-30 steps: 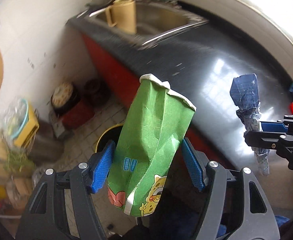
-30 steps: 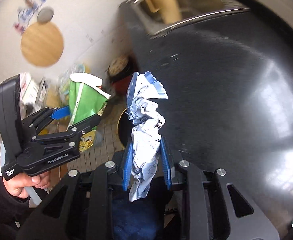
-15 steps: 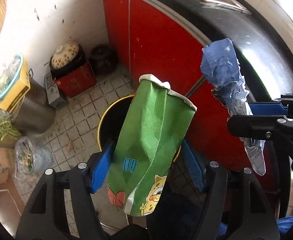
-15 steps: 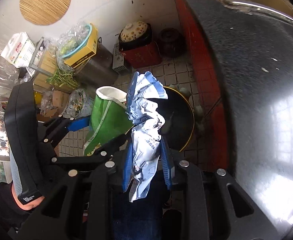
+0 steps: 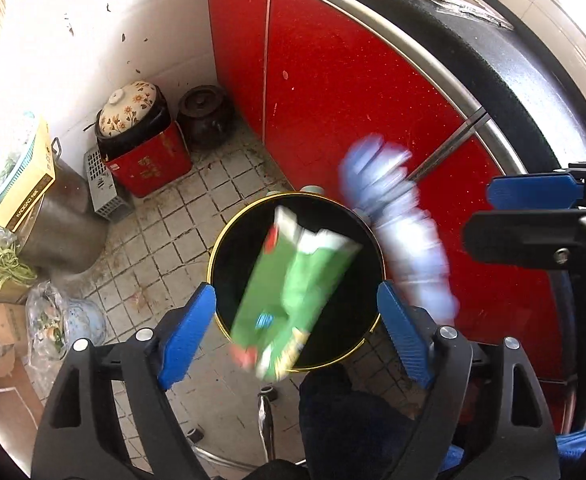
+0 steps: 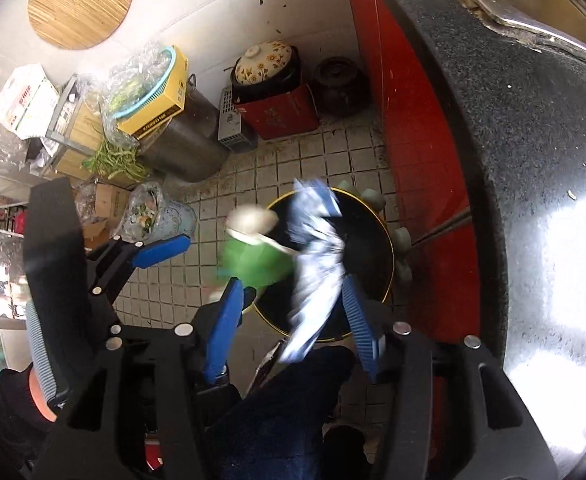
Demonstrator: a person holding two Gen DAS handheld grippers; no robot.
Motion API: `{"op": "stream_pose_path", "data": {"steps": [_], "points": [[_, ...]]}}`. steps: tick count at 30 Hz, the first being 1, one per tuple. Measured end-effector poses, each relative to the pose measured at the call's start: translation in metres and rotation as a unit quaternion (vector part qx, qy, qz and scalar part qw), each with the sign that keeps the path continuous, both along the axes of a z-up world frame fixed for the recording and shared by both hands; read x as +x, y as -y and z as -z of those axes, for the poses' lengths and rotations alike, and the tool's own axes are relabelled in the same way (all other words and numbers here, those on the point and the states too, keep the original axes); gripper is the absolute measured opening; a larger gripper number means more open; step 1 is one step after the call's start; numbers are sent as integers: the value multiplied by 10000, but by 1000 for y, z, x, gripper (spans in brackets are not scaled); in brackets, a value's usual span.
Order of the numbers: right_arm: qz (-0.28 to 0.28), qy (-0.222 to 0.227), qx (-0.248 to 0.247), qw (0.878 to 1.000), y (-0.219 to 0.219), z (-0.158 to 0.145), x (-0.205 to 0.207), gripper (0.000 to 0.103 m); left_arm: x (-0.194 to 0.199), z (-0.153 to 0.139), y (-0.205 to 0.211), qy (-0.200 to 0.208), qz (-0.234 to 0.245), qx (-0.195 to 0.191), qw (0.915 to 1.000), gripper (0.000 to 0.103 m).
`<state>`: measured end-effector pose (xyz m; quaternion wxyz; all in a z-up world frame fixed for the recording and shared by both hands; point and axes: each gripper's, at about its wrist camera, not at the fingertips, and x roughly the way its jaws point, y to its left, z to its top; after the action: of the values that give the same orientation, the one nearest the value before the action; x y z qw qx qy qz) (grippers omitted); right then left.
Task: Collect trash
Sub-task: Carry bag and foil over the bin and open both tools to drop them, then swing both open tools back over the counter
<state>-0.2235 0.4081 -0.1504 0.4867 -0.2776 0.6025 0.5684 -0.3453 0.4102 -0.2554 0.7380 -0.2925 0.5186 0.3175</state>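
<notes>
Your left gripper has just been opening and its blue pads now stand spread, touching nothing; the green paper cup is blurred in the gap between them, clear of both pads, over the mouth of the black bin with the gold rim. Your right gripper has likewise just been opening; its pads are parted, and the crumpled blue-and-white wrapper shows blurred between them, close to the right pad, though you cannot tell whether it still touches. Both grippers point steeply down at the bin, side by side, and your left hand in a dark sleeve holds its handle at the lower left of the right wrist view.

The bin stands on a grimy tiled floor just in front of red cabinet doors under a dark speckled countertop. In the corner sit a flowered lid on a pot atop a red tin, a dark jar, and a steel stockpot carrying a yellow box printed "KAOGAO" as best it reads.
</notes>
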Motion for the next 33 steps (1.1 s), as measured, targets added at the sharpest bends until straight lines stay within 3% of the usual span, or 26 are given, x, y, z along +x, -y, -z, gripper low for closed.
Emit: {"op": "stream_pose_path", "data": {"steps": [3, 6, 12, 15, 18, 22, 24, 26, 30, 33], "points": [[79, -36, 65, 9999, 8, -8, 6, 52, 0, -5, 1, -4, 54, 35, 10000, 82], [330, -87, 190, 9992, 28, -24, 24, 64, 6, -21, 10, 3, 217, 210, 9995, 85], [1248, 307, 637, 9897, 114, -78, 95, 76, 51, -77, 46, 252, 906, 706, 9931, 93], [1949, 784, 823, 9742, 184, -110, 135, 80, 96, -107, 74, 484, 1299, 824, 9869, 93], [2806, 1276, 816, 9478, 268, -135, 168, 80, 149, -135, 115, 629, 1811, 902, 9773, 93], [4028, 1728, 633, 8966, 393, -159, 194, 80, 225, -165, 196, 852, 2717, 913, 9542, 93], [4557, 1898, 541, 8680, 451, -168, 197, 80, 250, -174, 234, 1015, 3163, 890, 9390, 93], [4955, 2003, 476, 8439, 501, -174, 200, 80, 272, -184, 282, 1143, 3664, 950, 9185, 93], [5618, 2106, 319, 7994, 586, -179, 188, 80, 301, -193, 365, 1239, 4487, 1005, 8793, 93], [5901, 2145, 255, 7779, 627, -178, 182, 80, 311, -194, 400, 1237, 4827, 1029, 8609, 93]]}}
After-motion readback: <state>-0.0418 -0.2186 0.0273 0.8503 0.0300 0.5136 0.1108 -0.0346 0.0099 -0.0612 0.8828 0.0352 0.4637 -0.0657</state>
